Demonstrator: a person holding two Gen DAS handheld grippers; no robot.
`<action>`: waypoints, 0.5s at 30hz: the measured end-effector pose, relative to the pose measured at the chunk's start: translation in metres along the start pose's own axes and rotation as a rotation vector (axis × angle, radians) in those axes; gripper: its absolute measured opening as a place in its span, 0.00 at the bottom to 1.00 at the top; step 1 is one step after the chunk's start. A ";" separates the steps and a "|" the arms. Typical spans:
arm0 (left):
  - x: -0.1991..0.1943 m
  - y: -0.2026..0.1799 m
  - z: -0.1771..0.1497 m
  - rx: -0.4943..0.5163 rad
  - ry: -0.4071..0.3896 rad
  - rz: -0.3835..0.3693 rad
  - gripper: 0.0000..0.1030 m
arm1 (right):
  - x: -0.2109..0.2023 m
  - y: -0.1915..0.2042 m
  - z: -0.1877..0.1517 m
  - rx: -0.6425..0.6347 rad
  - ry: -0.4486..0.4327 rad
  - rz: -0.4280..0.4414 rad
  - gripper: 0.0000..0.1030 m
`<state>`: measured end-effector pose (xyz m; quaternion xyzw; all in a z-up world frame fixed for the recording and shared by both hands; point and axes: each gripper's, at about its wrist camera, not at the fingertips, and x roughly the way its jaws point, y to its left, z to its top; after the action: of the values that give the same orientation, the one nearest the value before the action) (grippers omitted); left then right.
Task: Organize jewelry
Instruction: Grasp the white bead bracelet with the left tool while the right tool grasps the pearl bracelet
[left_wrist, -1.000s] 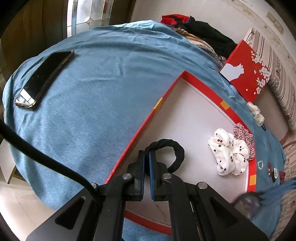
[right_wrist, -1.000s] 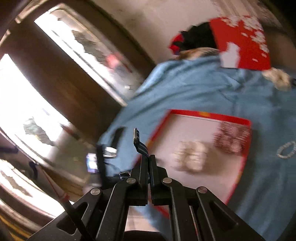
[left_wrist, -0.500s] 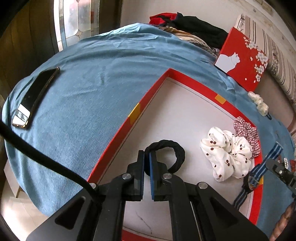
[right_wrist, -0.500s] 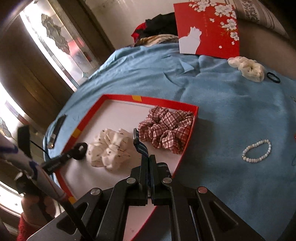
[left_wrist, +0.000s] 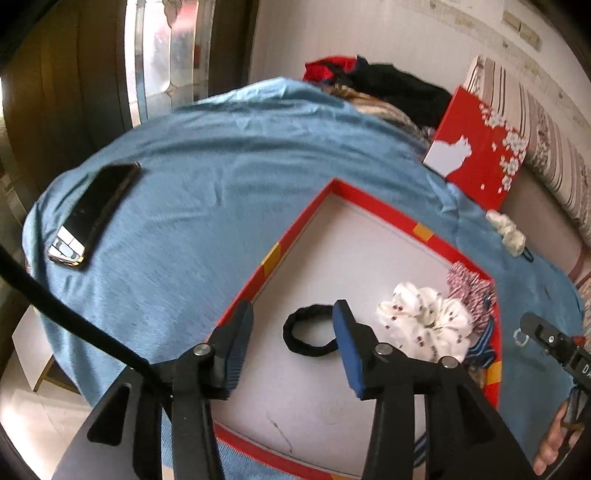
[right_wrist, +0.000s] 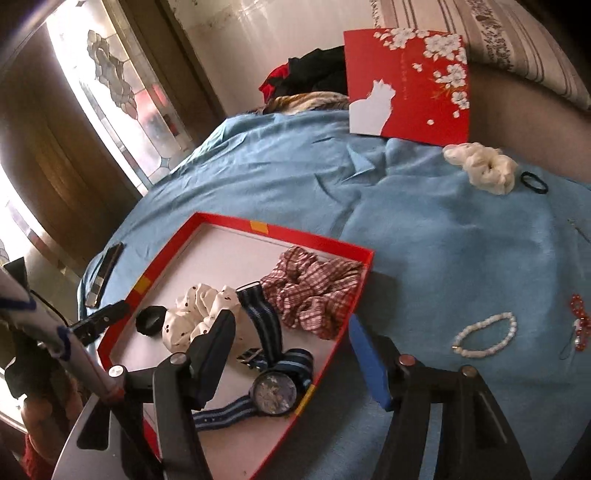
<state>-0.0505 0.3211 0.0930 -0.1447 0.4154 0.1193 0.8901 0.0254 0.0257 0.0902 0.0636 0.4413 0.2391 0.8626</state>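
Observation:
A red-rimmed tray (left_wrist: 369, 195) with a white floor lies on the blue cloth. My left gripper (left_wrist: 291, 310) hangs just above it, jaws opening. The black braided hair tie (left_wrist: 306, 350) lies loose on the tray floor beneath them, with no pad on it. In the right wrist view my right gripper (right_wrist: 291, 321) is over the tray's near corner, jaws opening wide. A watch with a blue striped strap (right_wrist: 275, 391) lies free in the tray below it. A white spotted scrunchie (right_wrist: 192, 314) and a plaid scrunchie (right_wrist: 314, 291) lie beside the watch.
Outside the tray on the blue cloth (right_wrist: 443, 240) lie a phone (left_wrist: 96, 210), a cream scrunchie (right_wrist: 480, 166), a thin black band (right_wrist: 533, 182), a white bead bracelet (right_wrist: 484, 336) and red beads (right_wrist: 578, 314). A red lid with a cat (right_wrist: 406, 81) leans at the back by piled clothes (left_wrist: 388, 85).
My left gripper opened, let go of the black hair tie and rose a little. My right gripper swung over the tray, opened, and the watch now lies in the tray.

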 end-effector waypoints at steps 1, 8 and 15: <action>-0.006 -0.002 0.001 0.000 -0.009 0.002 0.43 | -0.006 -0.004 -0.002 -0.003 -0.005 -0.006 0.66; -0.047 -0.039 -0.001 0.069 -0.074 -0.029 0.54 | -0.054 -0.045 -0.034 0.023 -0.019 -0.050 0.66; -0.052 -0.126 -0.021 0.227 -0.012 -0.175 0.55 | -0.118 -0.147 -0.078 0.160 -0.047 -0.168 0.66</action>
<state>-0.0561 0.1914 0.1404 -0.0782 0.4068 -0.0057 0.9101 -0.0427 -0.1664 0.0829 0.1007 0.4427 0.1282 0.8818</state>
